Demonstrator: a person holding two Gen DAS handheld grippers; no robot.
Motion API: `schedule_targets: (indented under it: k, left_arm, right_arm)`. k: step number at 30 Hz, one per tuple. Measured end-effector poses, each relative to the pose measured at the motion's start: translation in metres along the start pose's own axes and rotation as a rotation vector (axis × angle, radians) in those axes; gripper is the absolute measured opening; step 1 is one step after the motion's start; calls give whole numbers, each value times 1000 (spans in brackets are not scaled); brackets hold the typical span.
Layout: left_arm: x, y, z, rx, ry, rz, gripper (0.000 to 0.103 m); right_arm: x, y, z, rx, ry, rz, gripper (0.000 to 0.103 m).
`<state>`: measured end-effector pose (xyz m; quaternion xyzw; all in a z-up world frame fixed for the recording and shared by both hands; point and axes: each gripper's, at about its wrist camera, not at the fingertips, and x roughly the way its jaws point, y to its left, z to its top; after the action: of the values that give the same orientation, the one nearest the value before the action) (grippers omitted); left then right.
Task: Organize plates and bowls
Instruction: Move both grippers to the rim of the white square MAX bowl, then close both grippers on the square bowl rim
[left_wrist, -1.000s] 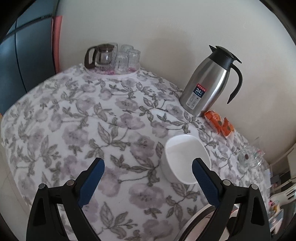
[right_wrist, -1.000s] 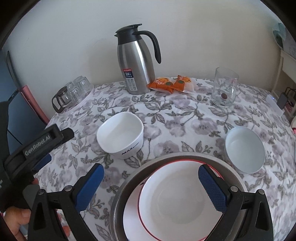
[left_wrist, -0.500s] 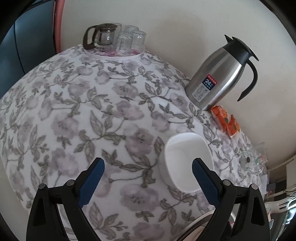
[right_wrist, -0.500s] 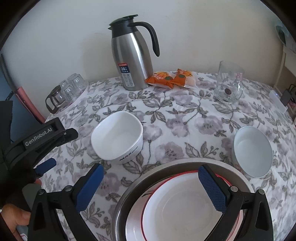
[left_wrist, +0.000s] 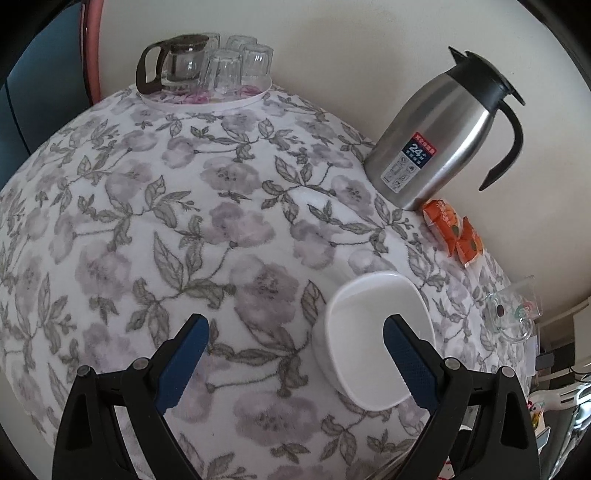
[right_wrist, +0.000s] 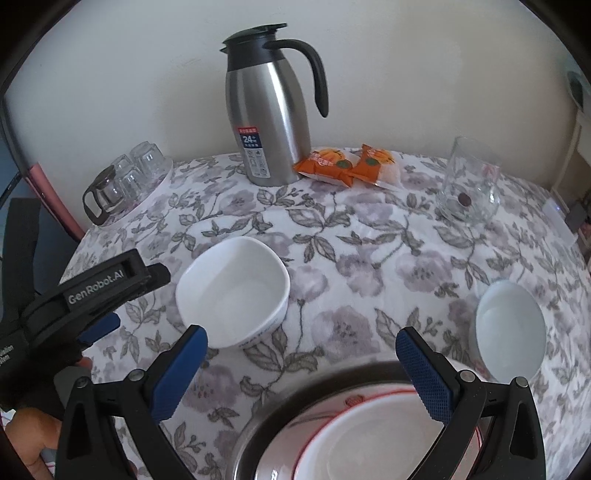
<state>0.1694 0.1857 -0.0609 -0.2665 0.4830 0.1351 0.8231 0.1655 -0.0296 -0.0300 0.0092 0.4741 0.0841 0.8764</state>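
Note:
A white squarish bowl (right_wrist: 232, 291) stands on the floral tablecloth; in the left wrist view the bowl (left_wrist: 373, 339) lies just ahead of my right finger. My left gripper (left_wrist: 295, 328) is open and empty, seen from the right wrist view (right_wrist: 110, 295) beside the bowl's left side. My right gripper (right_wrist: 301, 339) is open and empty above a metal basin (right_wrist: 273, 410) holding a red-rimmed white plate (right_wrist: 369, 435). A smaller round white bowl (right_wrist: 509, 328) sits at the right.
A steel thermos jug (right_wrist: 269, 114) stands at the back by the wall with orange snack packets (right_wrist: 347, 166) beside it. A glass cup (right_wrist: 469, 184) stands at the back right. A tray with a glass teapot and upturned glasses (left_wrist: 207, 70) sits at the back left.
Both grippers moved forward over the table. The left one closed in on the squarish bowl, which now looks larger. The basin and plate slid lower in the right wrist view.

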Motion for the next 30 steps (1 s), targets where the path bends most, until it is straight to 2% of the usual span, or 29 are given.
schedule_targets:
  k: [2, 6, 11, 16, 18, 23, 28, 30]
  left_arm:
    - [7, 2, 1, -6, 18, -18, 92]
    - [22, 2, 1, -5, 61, -35, 78]
    - [35, 3, 0, -17, 94, -68, 72]
    - [44, 6, 1, -39, 112, -92, 69]
    - [47, 5, 2, -37, 117, -96, 60]
    - [55, 0, 3, -25, 125, -105, 52]
    - [61, -2, 1, -20, 137, -113, 44]
    - [63, -3, 0, -17, 141, -115, 38]
  right_arm:
    - [7, 2, 3, 7, 19, 2, 103]
    - [21, 9, 7, 11, 43, 9, 97]
    - [39, 14, 12, 22, 91, -6, 84]
    - [57, 17, 12, 39, 144, -5, 80]
    - [63, 18, 12, 41, 157, -10, 75]
    - [79, 23, 11, 25, 197, 1, 60]
    - [94, 24, 8, 36, 243, -10, 52]
    - [97, 25, 8, 39, 252, -4, 48]
